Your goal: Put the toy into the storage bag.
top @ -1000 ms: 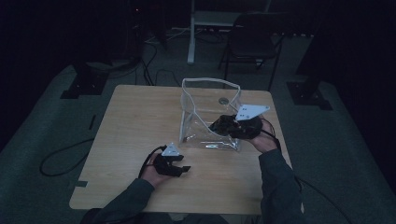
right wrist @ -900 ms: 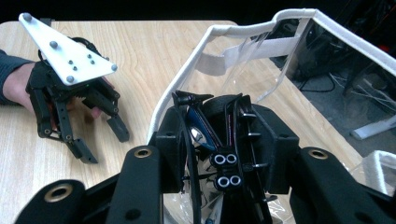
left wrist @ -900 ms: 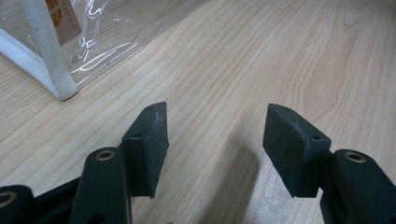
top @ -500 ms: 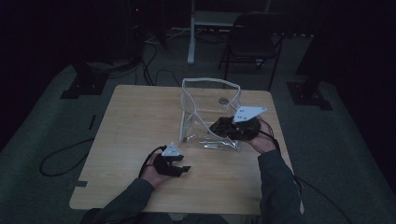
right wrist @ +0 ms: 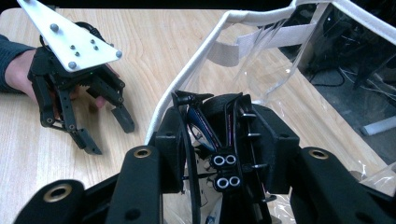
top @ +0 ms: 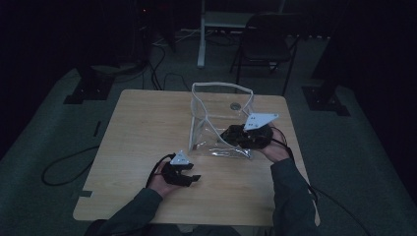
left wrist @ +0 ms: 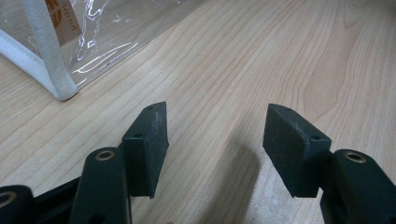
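Overhead, the wooden worktop [top: 147, 128] carries a clear plastic bag [top: 216, 118] with white trim, standing open near its far right part. The right gripper [top: 236, 136] lies at the bag's front, holding a dark object there. The left gripper [top: 189, 173] rests well apart, nearer the person.

In the left gripper view, the jaws stand spread over bare wood, with the bag's white-edged corner [left wrist: 63, 88] at the upper left.

In the right gripper view, the jaws pinch a black comb-like clip [right wrist: 224, 140] at the bag's white rim [right wrist: 187, 79]; the other gripper [right wrist: 112, 126] rests beyond, its jaws apart.
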Tool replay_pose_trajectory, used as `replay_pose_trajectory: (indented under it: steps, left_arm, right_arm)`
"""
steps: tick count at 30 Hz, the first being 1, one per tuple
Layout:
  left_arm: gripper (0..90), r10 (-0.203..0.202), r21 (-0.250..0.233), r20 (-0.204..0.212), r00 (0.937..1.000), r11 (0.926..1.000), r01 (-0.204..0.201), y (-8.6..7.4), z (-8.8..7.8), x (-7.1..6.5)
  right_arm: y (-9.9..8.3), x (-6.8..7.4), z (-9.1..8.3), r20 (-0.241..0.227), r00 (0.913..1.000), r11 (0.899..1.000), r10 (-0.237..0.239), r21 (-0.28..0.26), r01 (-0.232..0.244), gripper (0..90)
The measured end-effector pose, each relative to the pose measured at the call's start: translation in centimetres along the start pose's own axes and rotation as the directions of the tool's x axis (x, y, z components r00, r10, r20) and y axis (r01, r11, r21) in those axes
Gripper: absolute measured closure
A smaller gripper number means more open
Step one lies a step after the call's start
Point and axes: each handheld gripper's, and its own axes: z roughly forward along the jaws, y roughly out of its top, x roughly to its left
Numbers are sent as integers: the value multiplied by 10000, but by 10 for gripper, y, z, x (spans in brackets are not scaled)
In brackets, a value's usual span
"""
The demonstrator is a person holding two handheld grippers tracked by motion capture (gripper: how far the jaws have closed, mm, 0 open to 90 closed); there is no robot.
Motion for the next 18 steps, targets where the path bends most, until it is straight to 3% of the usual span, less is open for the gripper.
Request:
replay_pose_trajectory:
  steps: [18]
  left_arm:
    - [408, 31, 3, -5, 10000, 10000, -31, 0, 0, -1]
  right_arm:
    - [-2, 2, 6, -140, 9999, 9991, -93, 413, 99, 576]
